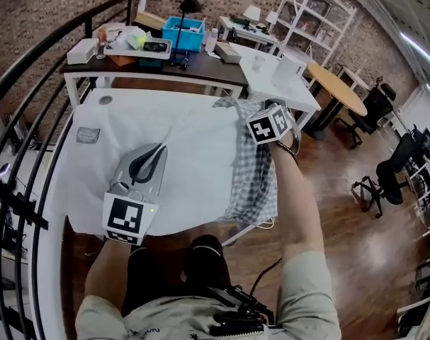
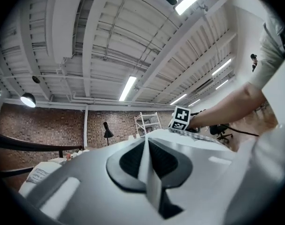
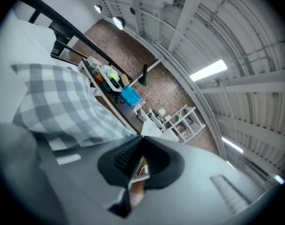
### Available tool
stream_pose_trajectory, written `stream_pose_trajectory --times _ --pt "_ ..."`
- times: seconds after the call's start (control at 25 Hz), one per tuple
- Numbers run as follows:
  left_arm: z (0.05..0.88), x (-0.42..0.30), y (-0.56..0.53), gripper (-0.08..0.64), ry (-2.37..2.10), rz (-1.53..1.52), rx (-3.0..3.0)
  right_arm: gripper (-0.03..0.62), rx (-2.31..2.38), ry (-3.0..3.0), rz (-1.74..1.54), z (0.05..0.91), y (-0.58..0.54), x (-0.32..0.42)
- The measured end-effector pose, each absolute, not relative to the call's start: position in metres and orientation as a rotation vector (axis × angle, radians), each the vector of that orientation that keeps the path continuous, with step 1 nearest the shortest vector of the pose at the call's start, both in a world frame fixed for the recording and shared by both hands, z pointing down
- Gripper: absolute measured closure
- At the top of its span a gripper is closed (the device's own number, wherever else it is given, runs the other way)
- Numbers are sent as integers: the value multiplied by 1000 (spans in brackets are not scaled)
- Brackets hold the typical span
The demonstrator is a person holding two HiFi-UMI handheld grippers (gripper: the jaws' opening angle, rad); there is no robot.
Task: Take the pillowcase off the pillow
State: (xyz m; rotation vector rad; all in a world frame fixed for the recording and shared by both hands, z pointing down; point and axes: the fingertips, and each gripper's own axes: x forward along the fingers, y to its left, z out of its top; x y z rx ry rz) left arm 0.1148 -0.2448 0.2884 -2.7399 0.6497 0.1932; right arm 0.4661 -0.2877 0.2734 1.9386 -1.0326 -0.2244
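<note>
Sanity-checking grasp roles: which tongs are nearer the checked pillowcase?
Right. The right tongs sit at the far edge of the checked pillowcase; the left tongs are away to its left, over the white pillow.

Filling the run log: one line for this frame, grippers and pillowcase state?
left gripper: shut on pillow | right gripper: shut, beside pillowcase | pillowcase: bunched at pillow's right end, not off

Left tool (image 2: 146, 149) jaws together, person's forearm (image 2: 234, 104) beyond, brick wall (image 2: 39, 125), ceiling lights (image 2: 128, 88)
</note>
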Motion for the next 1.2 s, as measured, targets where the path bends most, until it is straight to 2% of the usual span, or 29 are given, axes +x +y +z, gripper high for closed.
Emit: stream_pose_trajectory --times 0.16,0.28,0.32,0.44,0.56,0.64,0.84,1.08,1.16,1.2 --pt "311 124 -271 548 680 77 -2768 586 2004 -991 -13 323 -264 512" --pt "331 137 -291 546 688 -5 -2797 583 2026 -1073 123 362 -253 520" --pt "336 142 -293 545 672 -36 -2797 574 2059 -1122 145 368 -248 520" --pt "338 157 -288 503 618 -107 -2768 493 2231 -1277 171 361 -228 518" --pt "328 160 -278 465 585 -129 -2716 472 2355 -1512 67 329 -204 482" --pt "315 154 -260 416 569 -133 -2653 468 2389 -1660 -23 314 -175 439" --pt "307 132 -169 410 457 -163 -2559 460 2377 -1863 -175 321 -99 338" --pt "401 158 -124 282 274 -481 -2383 434 2208 -1910 -109 389 -81 259" --pt "424 166 -138 279 308 -538 -2319 399 2122 -1883 -58 418 -92 247" --pt "428 168 -147 304 341 -536 -2306 379 2086 -1842 -59 430 -97 245"
